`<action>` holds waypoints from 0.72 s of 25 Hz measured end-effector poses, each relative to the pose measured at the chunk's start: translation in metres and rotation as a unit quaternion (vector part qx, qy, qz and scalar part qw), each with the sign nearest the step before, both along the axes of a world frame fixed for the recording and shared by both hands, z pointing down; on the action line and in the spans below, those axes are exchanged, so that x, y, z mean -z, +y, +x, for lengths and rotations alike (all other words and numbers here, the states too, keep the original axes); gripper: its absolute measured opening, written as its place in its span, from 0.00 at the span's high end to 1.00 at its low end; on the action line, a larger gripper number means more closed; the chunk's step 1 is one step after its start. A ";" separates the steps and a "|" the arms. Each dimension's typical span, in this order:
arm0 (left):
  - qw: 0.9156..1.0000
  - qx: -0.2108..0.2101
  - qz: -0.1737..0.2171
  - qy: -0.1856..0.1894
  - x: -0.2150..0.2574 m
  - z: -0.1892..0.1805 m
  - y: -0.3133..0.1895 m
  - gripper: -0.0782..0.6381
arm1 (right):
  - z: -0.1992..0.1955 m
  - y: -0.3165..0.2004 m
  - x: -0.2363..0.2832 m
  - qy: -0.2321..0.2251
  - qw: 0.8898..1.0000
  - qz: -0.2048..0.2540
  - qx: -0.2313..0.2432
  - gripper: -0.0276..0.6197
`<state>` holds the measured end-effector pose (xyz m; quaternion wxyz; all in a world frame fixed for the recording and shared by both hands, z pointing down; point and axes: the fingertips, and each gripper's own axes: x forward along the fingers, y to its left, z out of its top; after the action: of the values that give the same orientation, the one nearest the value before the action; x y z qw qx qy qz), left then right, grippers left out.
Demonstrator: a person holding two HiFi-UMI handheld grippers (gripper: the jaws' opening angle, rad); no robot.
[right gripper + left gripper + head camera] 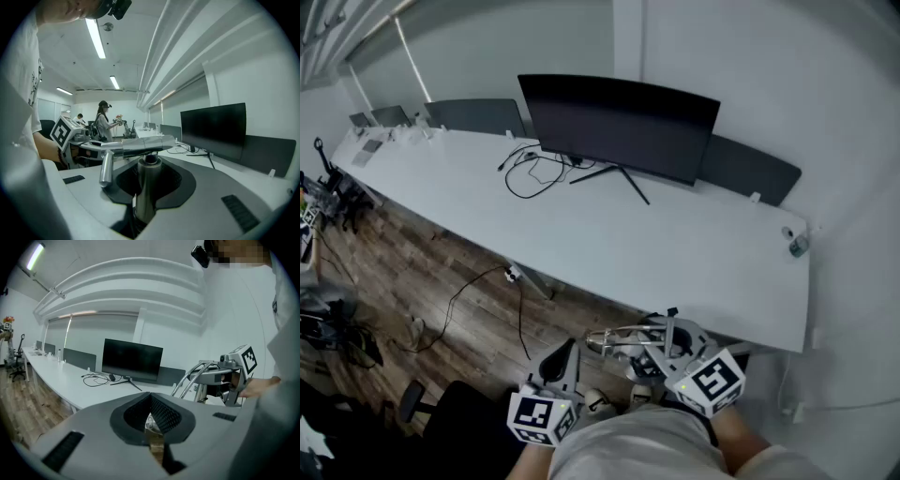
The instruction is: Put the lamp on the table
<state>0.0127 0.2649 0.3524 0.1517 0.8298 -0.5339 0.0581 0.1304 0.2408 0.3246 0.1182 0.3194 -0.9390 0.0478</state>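
In the right gripper view, the silver metal lamp (146, 187) stands with its round stem upright between the jaws of my right gripper (146, 174), which is shut on it. The lamp's tubular head (140, 145) lies across the top. The head view puts the lamp (623, 339) and right gripper (661, 354) just off the near edge of the long white table (675, 253), over the wooden floor. My left gripper (565, 364) hangs to the left of it, shut and holding nothing (150, 401). From the left gripper view the lamp (192, 378) shows to the right.
A black monitor (619, 127) on a thin stand and loose cables (534, 171) sit at the table's back. A small bottle (797, 244) stands near its right end. Dark partition screens (478, 114) line the far edge. A black office chair (441, 412) is lower left. People (105, 122) work far off.
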 end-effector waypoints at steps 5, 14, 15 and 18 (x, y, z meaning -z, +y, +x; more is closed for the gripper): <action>1.000 -0.008 0.004 0.000 -0.003 0.001 -0.002 0.89 | 0.003 -0.003 -0.001 0.001 1.000 -0.003 -0.008 0.84; 1.000 -0.012 0.003 0.006 -0.006 -0.012 0.004 0.89 | -0.004 -0.001 -0.003 0.004 1.000 -0.003 -0.022 0.84; 1.000 -0.011 0.002 0.007 -0.006 -0.014 0.004 0.89 | -0.005 -0.002 -0.003 0.001 1.000 -0.004 -0.024 0.84; 1.000 -0.013 -0.001 0.006 -0.004 -0.023 0.006 0.89 | -0.011 -0.003 -0.002 -0.006 0.999 -0.008 -0.035 0.84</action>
<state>-0.0105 0.2710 0.3568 0.1547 0.8368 -0.5223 0.0553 0.1198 0.2380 0.3264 0.1137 0.3509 -0.9275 0.0611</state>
